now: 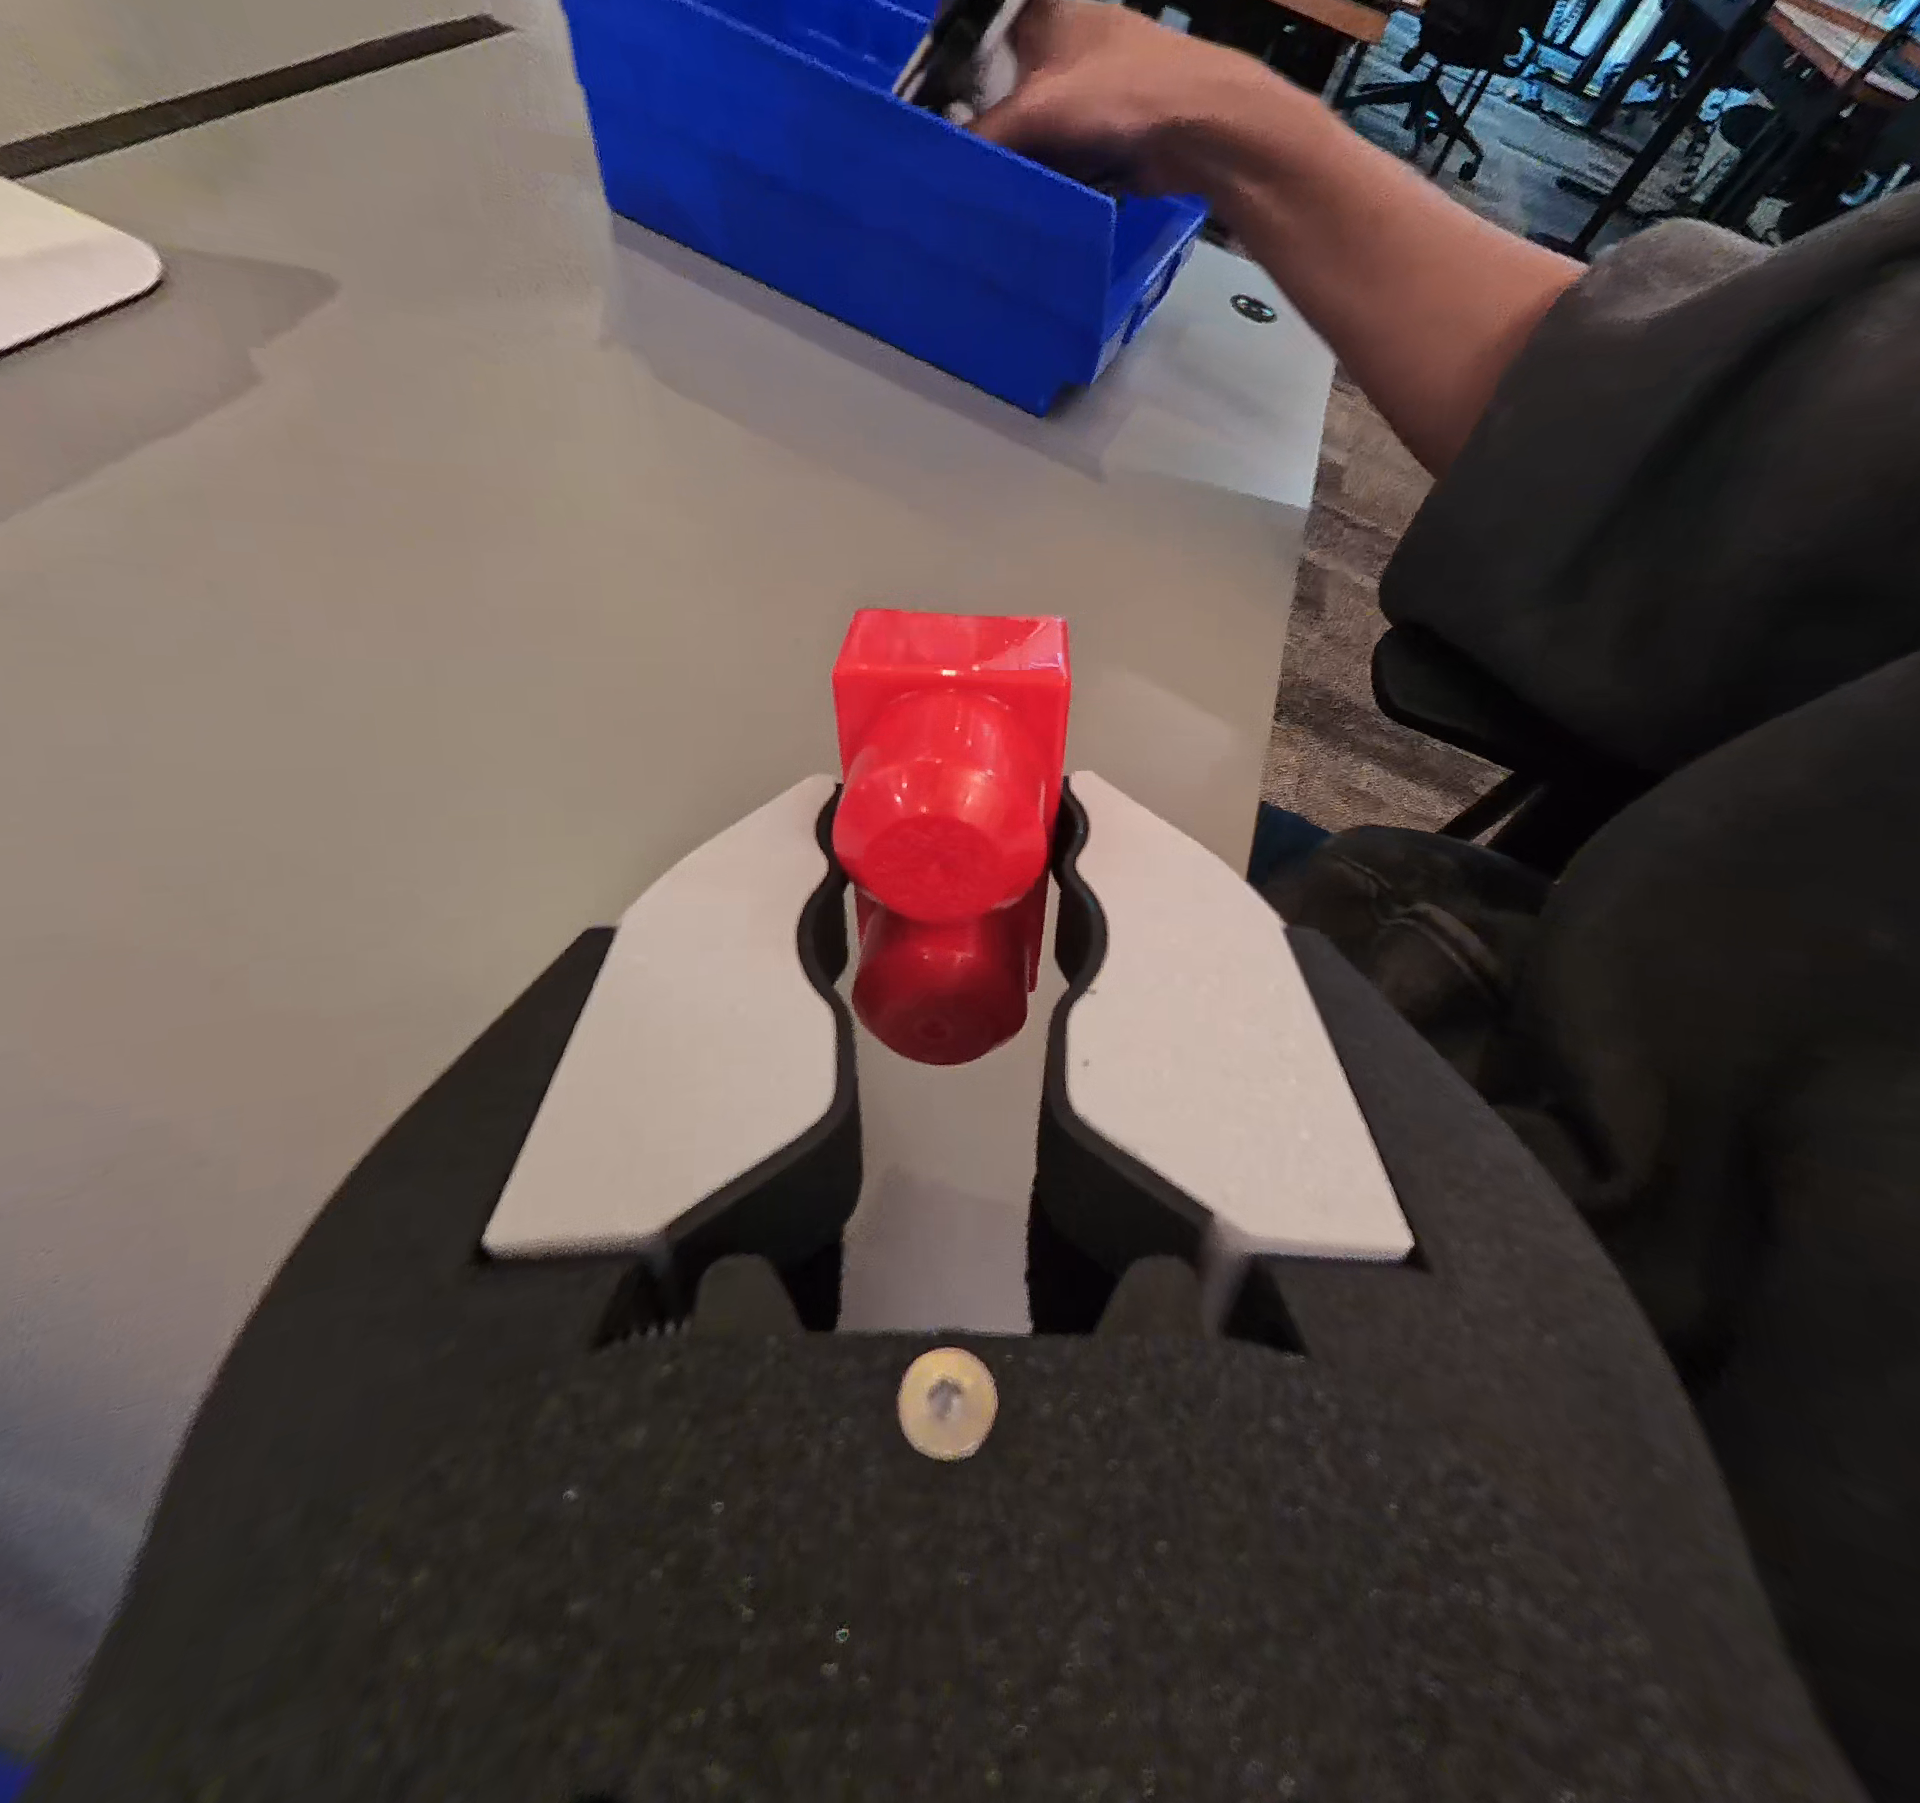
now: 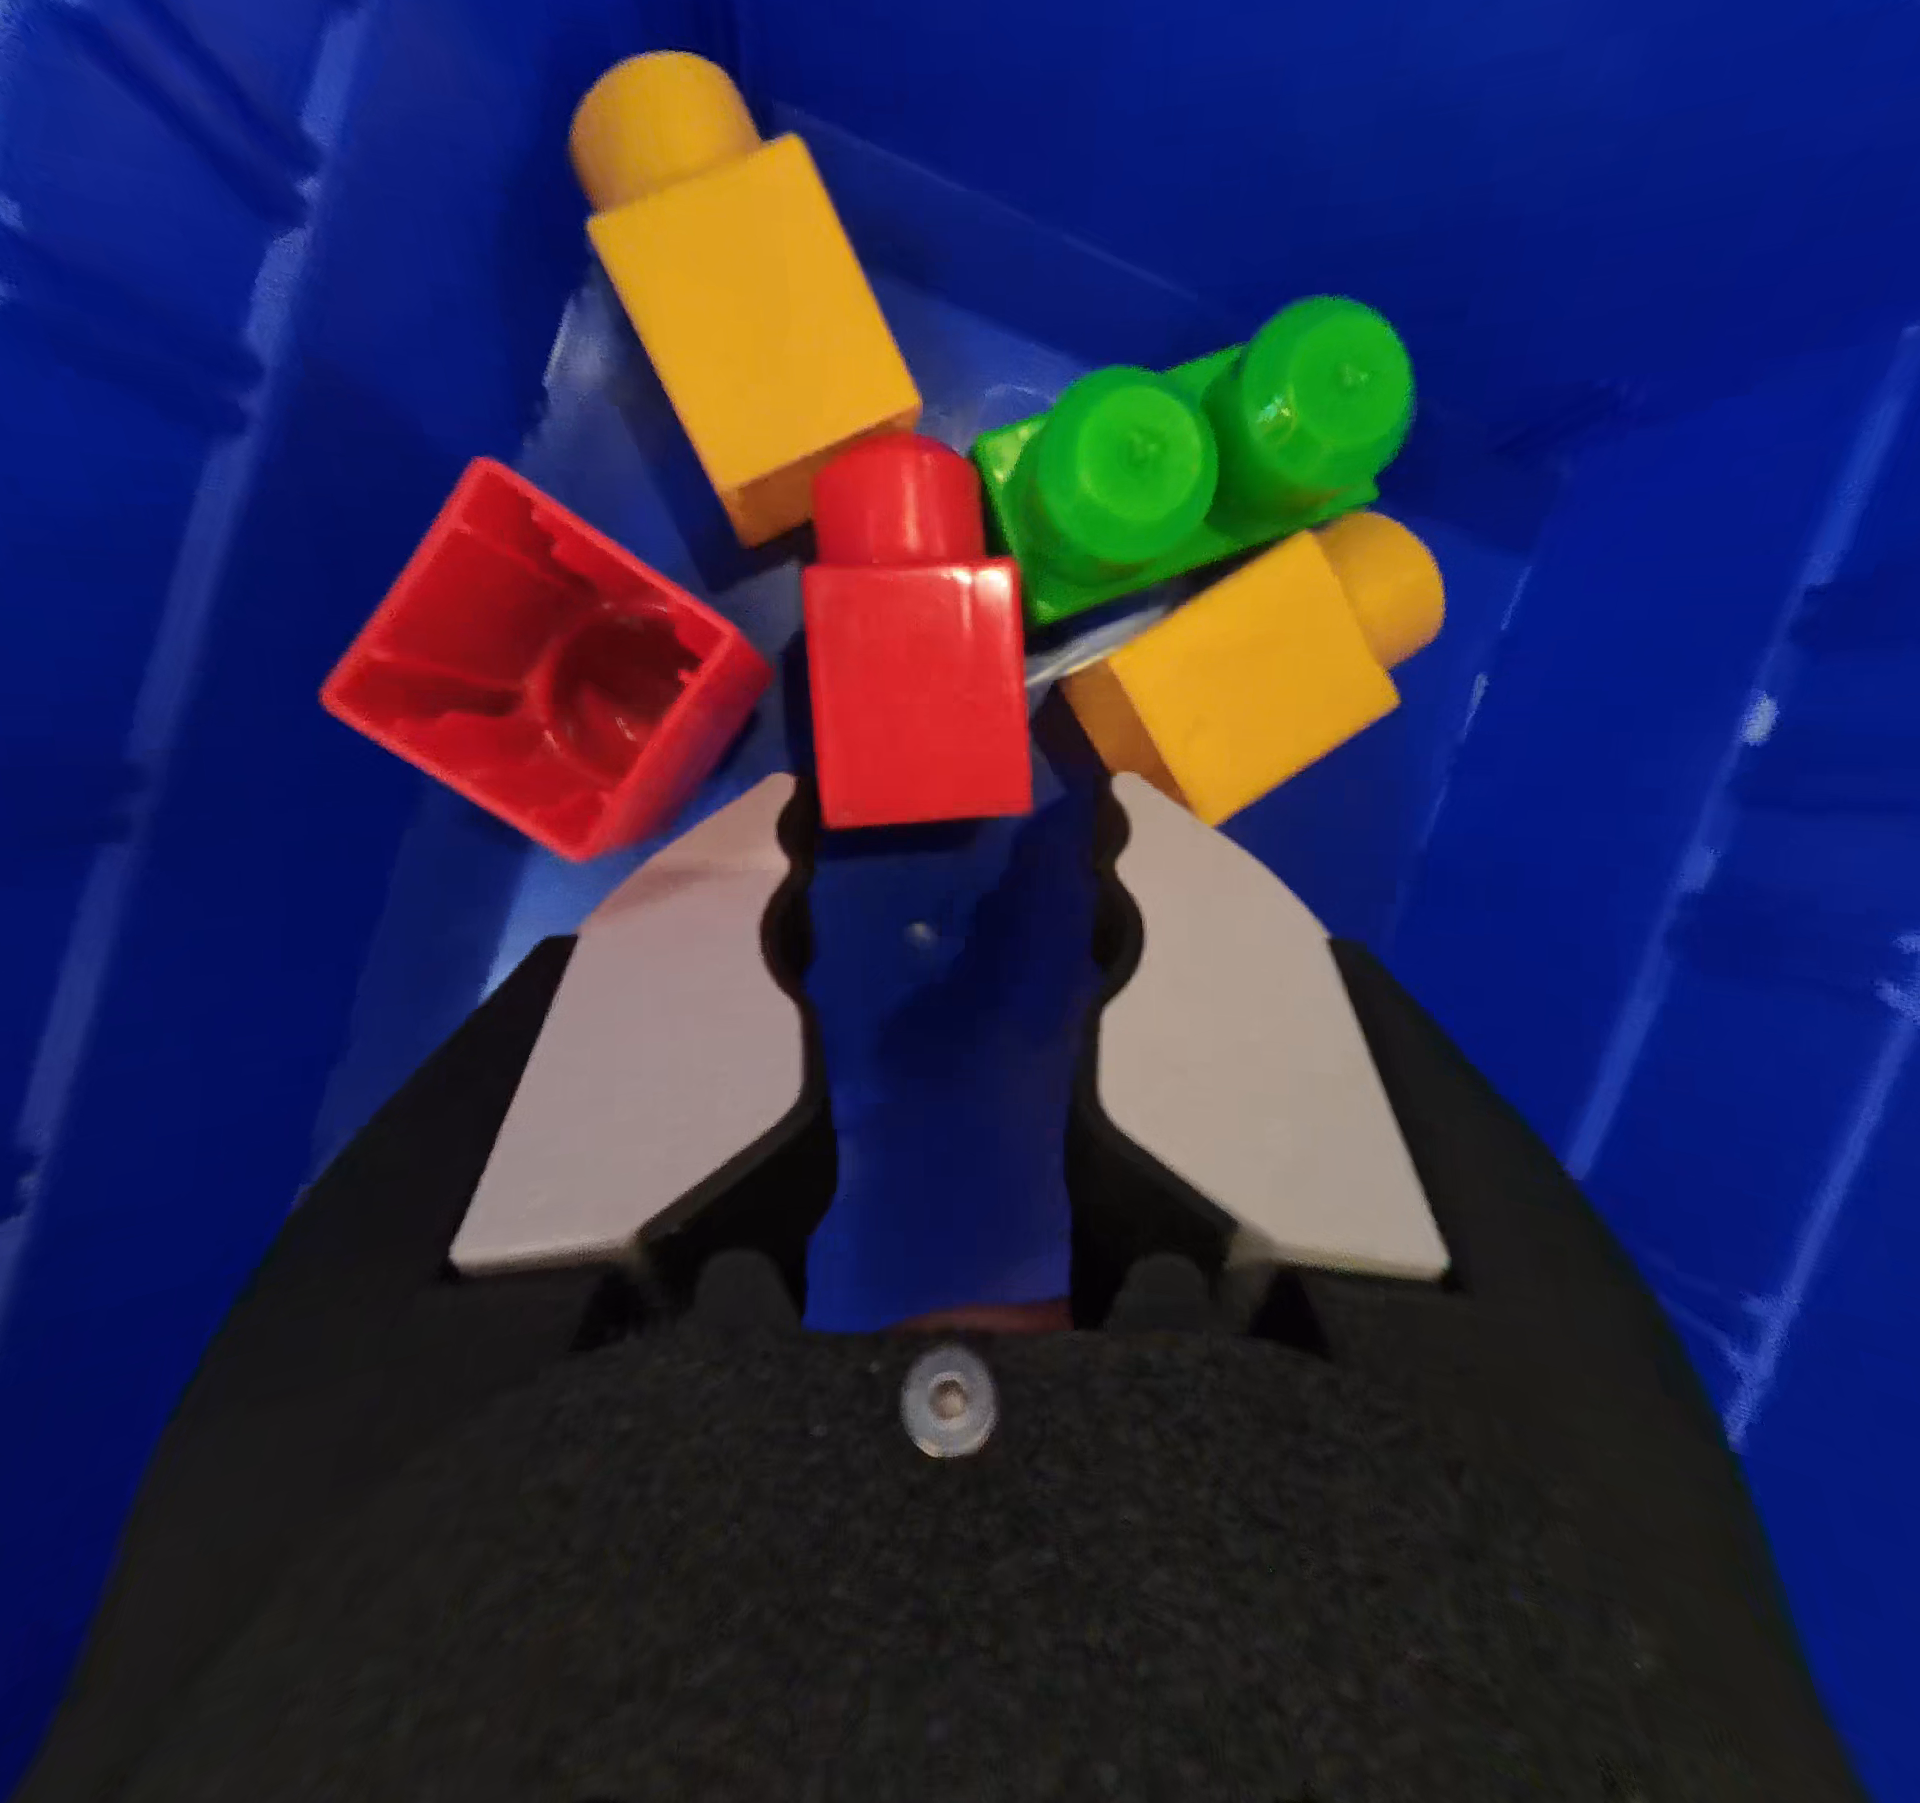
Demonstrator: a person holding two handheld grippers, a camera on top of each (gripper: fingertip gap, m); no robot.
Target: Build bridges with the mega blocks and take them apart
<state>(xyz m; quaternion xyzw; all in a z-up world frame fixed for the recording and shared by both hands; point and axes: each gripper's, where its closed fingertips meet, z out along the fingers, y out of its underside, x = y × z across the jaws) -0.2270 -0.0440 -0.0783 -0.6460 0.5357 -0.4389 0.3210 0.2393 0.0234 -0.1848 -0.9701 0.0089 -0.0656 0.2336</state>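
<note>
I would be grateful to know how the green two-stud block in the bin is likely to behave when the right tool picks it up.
The green two-stud block looks like stiff moulded plastic, so it should not flex. It is probably hollow like the upturned red block, hence light. Its glossy round studs may slip, and since it leans on a yellow block, lifting it may shift that neighbour.

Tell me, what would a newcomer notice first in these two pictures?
First, the red two-stud block gripped in the left gripper above the grey table. Next, the loose red, yellow and green blocks in the blue bin, where the right gripper reaches with open jaws.
</note>
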